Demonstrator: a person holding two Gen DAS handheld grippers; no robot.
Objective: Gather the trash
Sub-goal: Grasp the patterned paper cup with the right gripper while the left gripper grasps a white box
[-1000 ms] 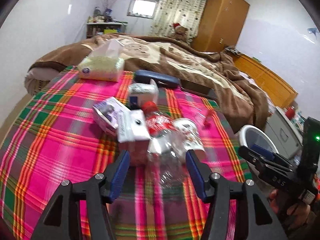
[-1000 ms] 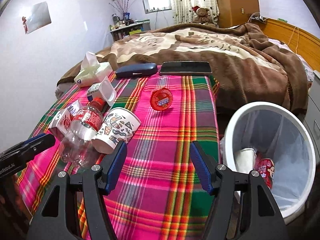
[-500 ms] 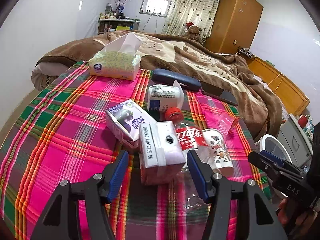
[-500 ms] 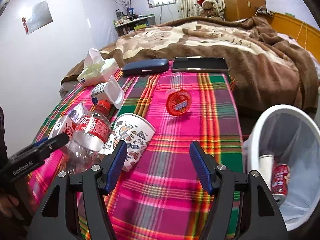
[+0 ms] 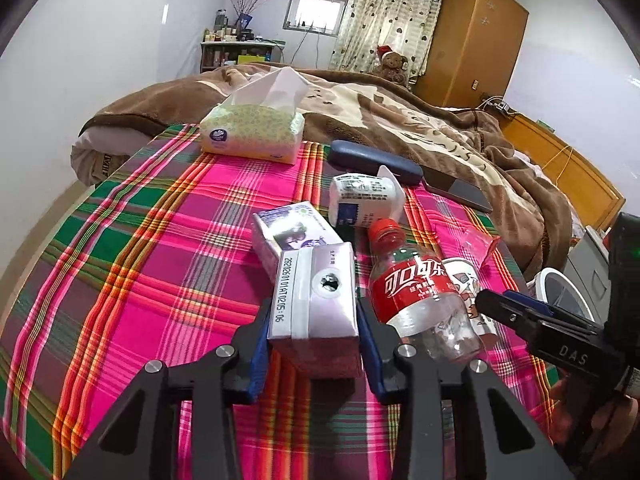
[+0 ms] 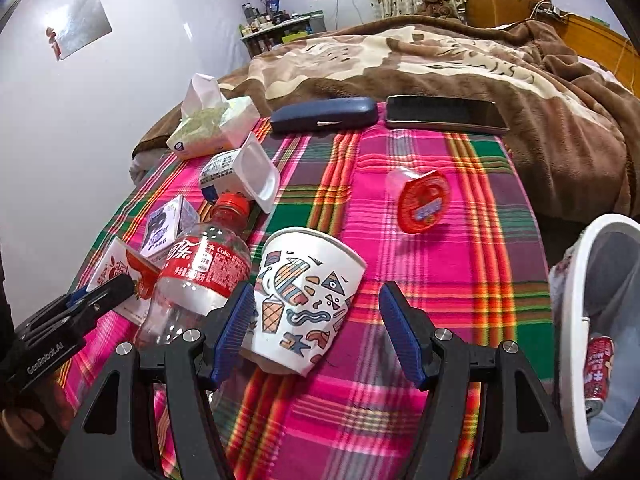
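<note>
Trash lies clustered on the counter, which is covered by a pink, green and orange plaid cloth. The left tongs are pinching a small drink carton by its two sides; the carton top shows a punched straw hole. Whether the carton is lifted clear of the cloth cannot be told from this angle. A second carton lies touching it on the far side. Just beside the held carton lies an empty cola bottle with a red cap and red label, on its side. A white yogurt cup lies tipped over beyond the bottle.

The right tongs are spread wide, with a patterned paper cup lying on its side between the fingers; the left finger is close to the cup, the right finger well apart from it. A small jelly cup with a red lid lies apart from the cluster.

At the far edge of the counter are a tissue pack, a dark blue case and a phone. A white bin stands beside the counter and holds a red can.
</note>
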